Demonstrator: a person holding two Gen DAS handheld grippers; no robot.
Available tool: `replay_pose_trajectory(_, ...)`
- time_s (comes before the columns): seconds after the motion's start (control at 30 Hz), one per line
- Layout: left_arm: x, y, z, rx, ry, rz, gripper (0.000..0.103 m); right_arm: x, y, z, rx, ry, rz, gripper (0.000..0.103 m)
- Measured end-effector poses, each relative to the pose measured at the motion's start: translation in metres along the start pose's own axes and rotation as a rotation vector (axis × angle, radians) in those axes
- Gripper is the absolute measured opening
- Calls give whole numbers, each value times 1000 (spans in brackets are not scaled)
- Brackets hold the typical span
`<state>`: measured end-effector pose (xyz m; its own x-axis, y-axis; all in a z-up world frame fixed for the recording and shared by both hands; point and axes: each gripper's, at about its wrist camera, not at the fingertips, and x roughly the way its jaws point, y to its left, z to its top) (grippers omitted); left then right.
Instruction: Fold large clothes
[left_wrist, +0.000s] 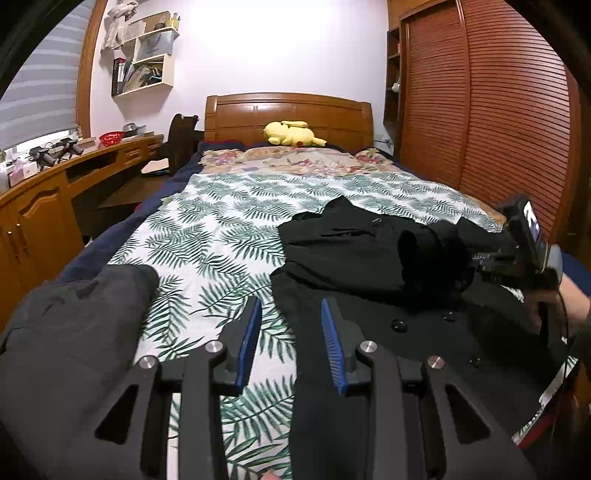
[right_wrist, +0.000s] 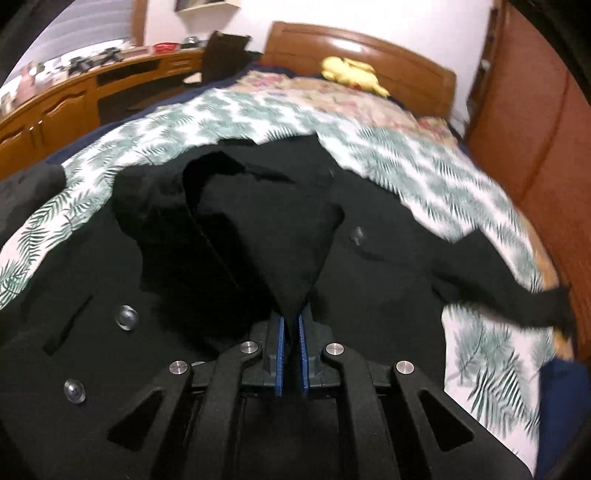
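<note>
A bed with a leaf-print sheet (left_wrist: 207, 236) filled the room, and a floral cover (left_wrist: 295, 160) lay across its far end. A yellow plush toy (left_wrist: 291, 133) rested against the wooden headboard (left_wrist: 288, 110). A wooden desk (left_wrist: 55, 184) ran along one side under white wall shelves (left_wrist: 147, 62) of books, and a slatted wardrobe door (left_wrist: 498, 122) stood on the other side. A grey garment (left_wrist: 70, 325) lay at the near edge.

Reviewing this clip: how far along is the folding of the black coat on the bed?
Early stage. Done: the black coat lies on the leaf-print bedspread, upper part already bunched over its body. In hand: the right gripper is shut on a fold of coat fabric, lifting it into a peak. The left gripper hangs open at the coat's edge, holding nothing. Left: one sleeve lies stretched out; no neat fold yet.
</note>
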<state>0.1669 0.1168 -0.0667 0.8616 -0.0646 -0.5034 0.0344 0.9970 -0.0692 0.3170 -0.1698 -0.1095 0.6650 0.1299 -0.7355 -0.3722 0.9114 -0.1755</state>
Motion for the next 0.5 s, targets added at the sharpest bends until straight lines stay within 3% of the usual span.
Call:
replay_pose_trajectory(0.23,9,-5,2,2,10,-10,32,7,-9,-41,38,82,-46,9)
replay_pose_trajectory(0.27,9,-6,2,3,10,-11,32,2,-9,-46,35,81,-52,14)
replay_pose_trajectory(0.33,10,-9,2,8,11,-13,32,-7,-10,-52,29,69,-53,37)
replay_pose_trajectory(0.37,11,-9,2,11,12,-14,32,-9,-11,-53,28,65,-57,55)
replay_pose_trajectory(0.5,14,-17,3,27,15,-18,32,-32,-11,-62,14,32,-58,58)
